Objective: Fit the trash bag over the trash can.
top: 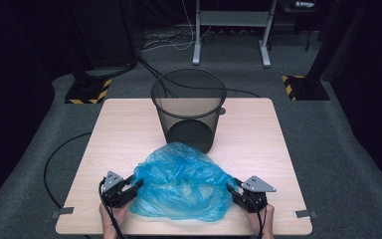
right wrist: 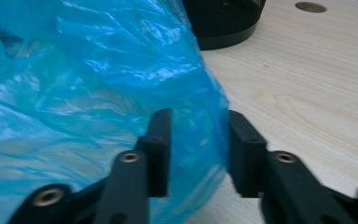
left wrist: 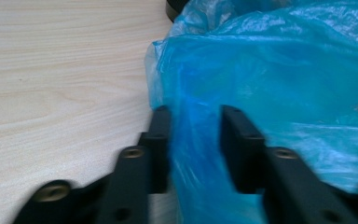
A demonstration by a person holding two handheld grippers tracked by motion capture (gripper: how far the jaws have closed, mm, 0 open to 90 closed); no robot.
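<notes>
Straddling the blue plastic bag from both sides: left gripper jaws narrowed with a fold of film between them, a gap visible at each pad, not clamped. Right gripper same, bag edge between half-closed jaws. Bag lies crumpled near the table's front edge, centred. Black mesh wastebasket stands upright behind it, toward the back edge.

One blue bag, one mesh bin, two grippers.
</notes>
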